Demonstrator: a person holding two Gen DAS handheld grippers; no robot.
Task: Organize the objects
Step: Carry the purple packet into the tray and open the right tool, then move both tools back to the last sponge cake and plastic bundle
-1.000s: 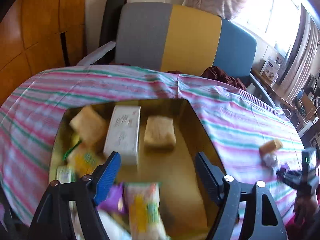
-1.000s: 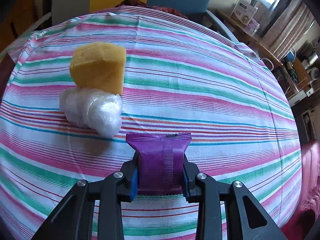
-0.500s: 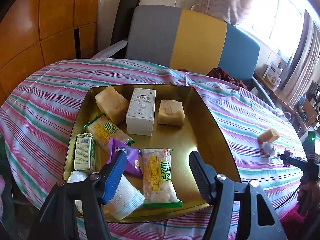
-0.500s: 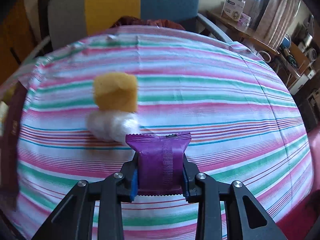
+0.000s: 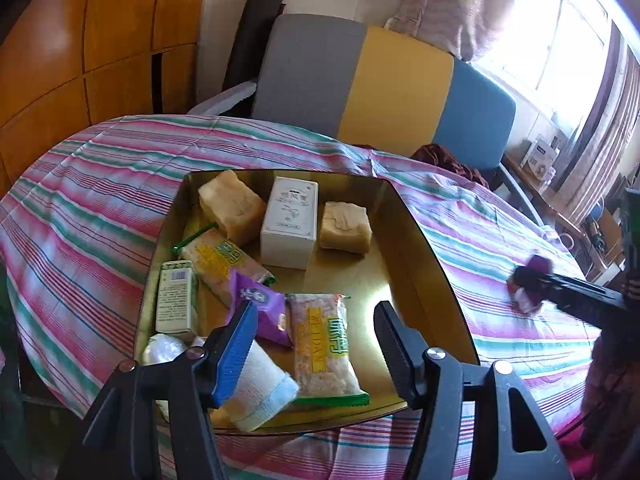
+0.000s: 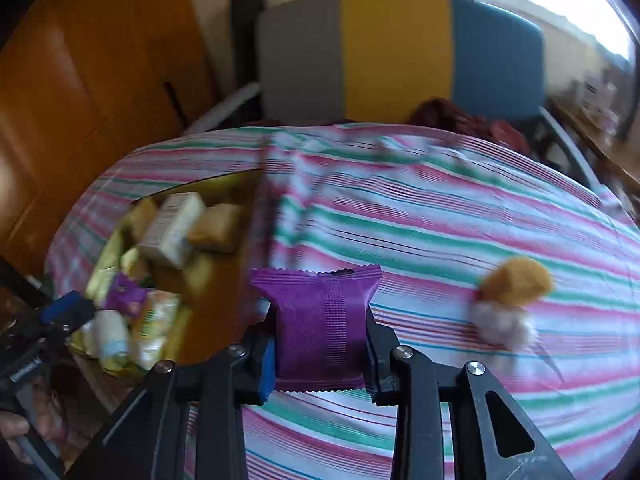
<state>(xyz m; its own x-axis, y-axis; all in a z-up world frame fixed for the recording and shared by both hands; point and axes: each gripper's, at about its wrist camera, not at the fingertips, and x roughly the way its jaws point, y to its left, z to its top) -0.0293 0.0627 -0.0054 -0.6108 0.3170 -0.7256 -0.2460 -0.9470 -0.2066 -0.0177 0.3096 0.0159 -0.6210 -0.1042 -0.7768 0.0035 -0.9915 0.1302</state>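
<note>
Left wrist view: the left gripper (image 5: 316, 334) hangs over the near edge of the gold tray (image 5: 416, 236), which sits on the striped bench (image 5: 100, 184). Its jaws are closing with nothing pressed between them; a yellow-labelled snack pack (image 5: 324, 348) and a white roll (image 5: 260, 384) lie below, in the tray. Farther in sit a white box (image 5: 290, 222), two tan blocks and a purple sachet (image 5: 260, 308), grouped there as sorted goods. At the far right the right gripper (image 5: 532, 280) appears, blurred, carrying something purple.

Right wrist view: the right gripper (image 6: 320, 356) is clenched on a purple packet (image 6: 320, 320), pinched across its width so the packet stands upright and clear of the bench. The tray lies to the left, so the packet is probably bound for it. A yellow sponge (image 6: 516, 282) and a white wrapped lump (image 6: 502, 324) lie touching on the cloth at right, not yet collected.
</note>
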